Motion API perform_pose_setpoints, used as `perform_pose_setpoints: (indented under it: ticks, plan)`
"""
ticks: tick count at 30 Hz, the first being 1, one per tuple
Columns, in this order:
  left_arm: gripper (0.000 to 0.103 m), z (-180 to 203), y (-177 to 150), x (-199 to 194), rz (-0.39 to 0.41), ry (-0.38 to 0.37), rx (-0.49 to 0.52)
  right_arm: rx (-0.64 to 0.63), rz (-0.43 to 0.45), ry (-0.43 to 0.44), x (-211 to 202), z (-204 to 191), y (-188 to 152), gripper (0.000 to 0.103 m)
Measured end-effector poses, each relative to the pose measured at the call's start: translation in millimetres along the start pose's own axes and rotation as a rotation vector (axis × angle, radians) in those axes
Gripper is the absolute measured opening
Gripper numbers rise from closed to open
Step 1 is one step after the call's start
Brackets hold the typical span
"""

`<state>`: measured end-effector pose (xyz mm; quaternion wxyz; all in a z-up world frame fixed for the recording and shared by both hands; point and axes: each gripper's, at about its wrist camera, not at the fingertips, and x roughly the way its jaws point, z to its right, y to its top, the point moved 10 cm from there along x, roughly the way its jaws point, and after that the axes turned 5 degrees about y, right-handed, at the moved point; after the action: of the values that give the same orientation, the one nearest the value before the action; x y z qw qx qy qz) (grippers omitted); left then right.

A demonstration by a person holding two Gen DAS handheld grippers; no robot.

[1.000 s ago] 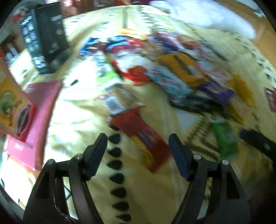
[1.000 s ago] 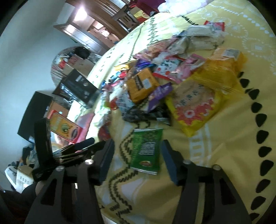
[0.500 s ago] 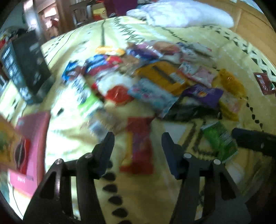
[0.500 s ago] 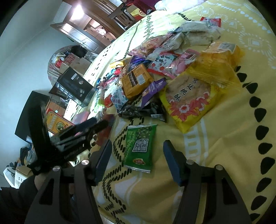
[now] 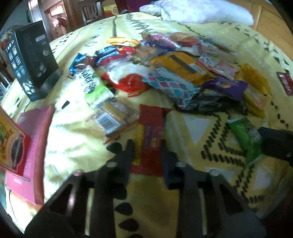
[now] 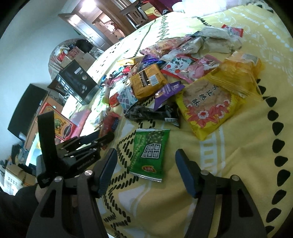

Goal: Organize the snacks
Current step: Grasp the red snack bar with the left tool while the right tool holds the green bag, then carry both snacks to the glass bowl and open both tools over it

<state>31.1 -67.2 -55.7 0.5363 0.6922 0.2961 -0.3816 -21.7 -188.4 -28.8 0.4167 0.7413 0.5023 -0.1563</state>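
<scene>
A heap of snack packets lies on a yellow patterned blanket [image 5: 77, 131]. My left gripper [image 5: 147, 148] has its jaws narrowed around the near end of a red and yellow snack packet [image 5: 150, 135]; it also shows in the right wrist view [image 6: 109, 124]. My right gripper [image 6: 145, 161] is open, its jaws on either side of a green snack packet [image 6: 150, 150], just above the blanket. The green packet shows in the left wrist view [image 5: 245, 135] beside a right finger [image 5: 274, 144].
A black box [image 5: 33, 60] stands at the far left, with a pink box [image 5: 33, 146] and a red box [image 5: 9, 142] nearer. A large yellow biscuit bag [image 6: 207, 108], an orange packet [image 6: 146, 80] and a black packet [image 6: 152, 113] lie in the heap. White pillows [image 5: 197, 11] lie behind.
My left gripper has moved forward over the red and yellow packet and its jaws have narrowed around it. My right gripper has moved closer to the green packet, still open.
</scene>
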Motion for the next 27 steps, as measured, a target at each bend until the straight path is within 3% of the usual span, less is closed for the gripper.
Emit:
perform_pose_setpoints:
  ticks: [3,10,13,14,20,27]
  plan:
    - [0.024,-1,2,-13,0.018,-0.01,-0.004,-0.026,-0.008,-0.029,4,-5,0,0.07]
    - [0.024,-14,10,-44,0.062,-0.053,-0.041,-0.095,-0.048,-0.21,22,-2,-2,0.068]
    - [0.024,-19,13,-57,0.088,-0.053,-0.041,-0.108,-0.048,-0.259,25,2,-2,0.059]
    - [0.024,-20,13,-62,0.099,-0.051,-0.041,-0.111,-0.047,-0.269,25,3,-1,0.05]
    - [0.024,-38,27,-95,0.171,-0.044,-0.058,-0.127,0.018,-0.256,1,-14,10,0.045]
    - [0.024,-90,62,-163,0.3,0.019,-0.107,-0.254,0.147,-0.18,-37,-101,71,0.045]
